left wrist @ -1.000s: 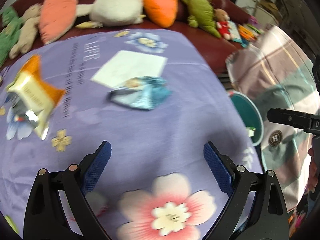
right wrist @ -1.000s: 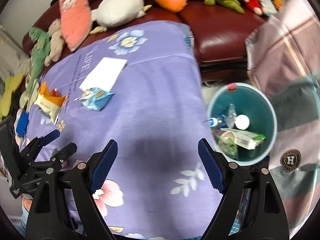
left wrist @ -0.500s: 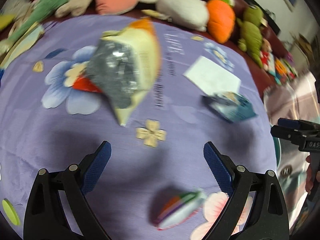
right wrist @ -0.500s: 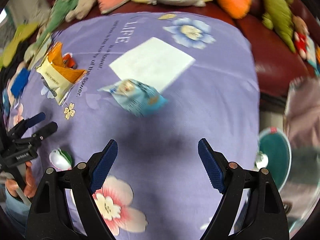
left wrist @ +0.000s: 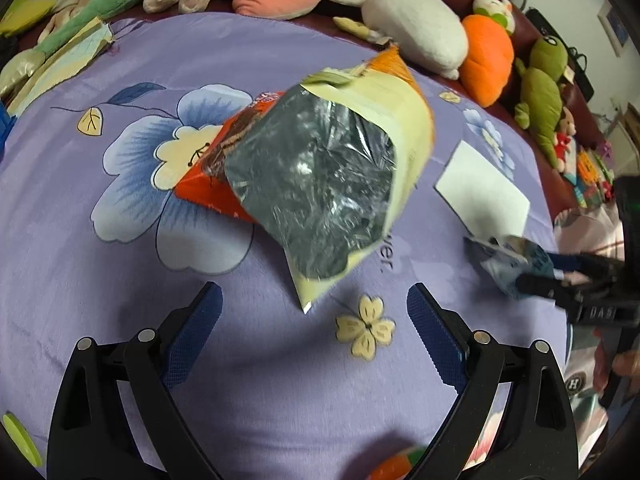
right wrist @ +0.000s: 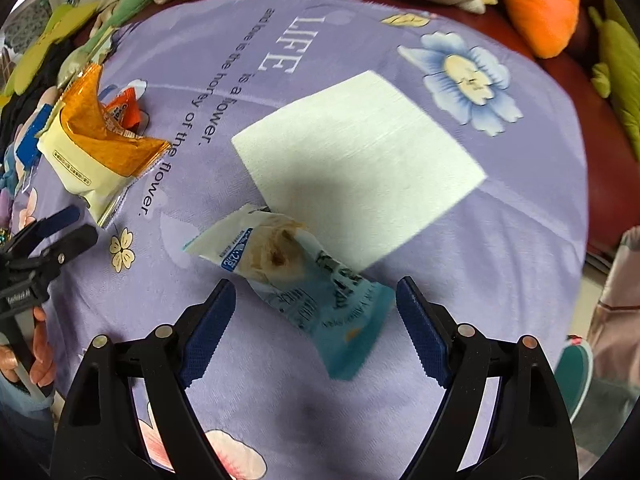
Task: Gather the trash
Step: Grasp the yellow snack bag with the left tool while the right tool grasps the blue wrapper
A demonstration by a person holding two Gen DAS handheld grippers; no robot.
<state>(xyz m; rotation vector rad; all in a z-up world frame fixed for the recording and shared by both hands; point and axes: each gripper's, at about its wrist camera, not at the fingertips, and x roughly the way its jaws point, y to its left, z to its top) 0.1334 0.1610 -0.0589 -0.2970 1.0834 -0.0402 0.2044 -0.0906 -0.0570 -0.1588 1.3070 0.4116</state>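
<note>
Purple floral cloth (right wrist: 500, 240) w/ trash still out: both grippers wide open, empty. Left gripper (left wrist: 314, 316) faces yellow foil bag (left wrist: 340, 184) atop red wrapper (left wrist: 208, 176); right gripper (right wrist: 314, 312) straddles blue wrapper (right wrist: 320, 284) beside white napkin (right wrist: 360, 160). Pickups apparently pending.

Purple floral cloth (right wrist: 400, 380), white napkin (right wrist: 360, 160), light-blue wrapper (right wrist: 320, 292), seemingly cream-orange foil-lined bag (left wrist: 340, 168)

Purple cloth (right wrist: 400, 32) print: "LIFE", "and love is the honey of the flower."
</note>
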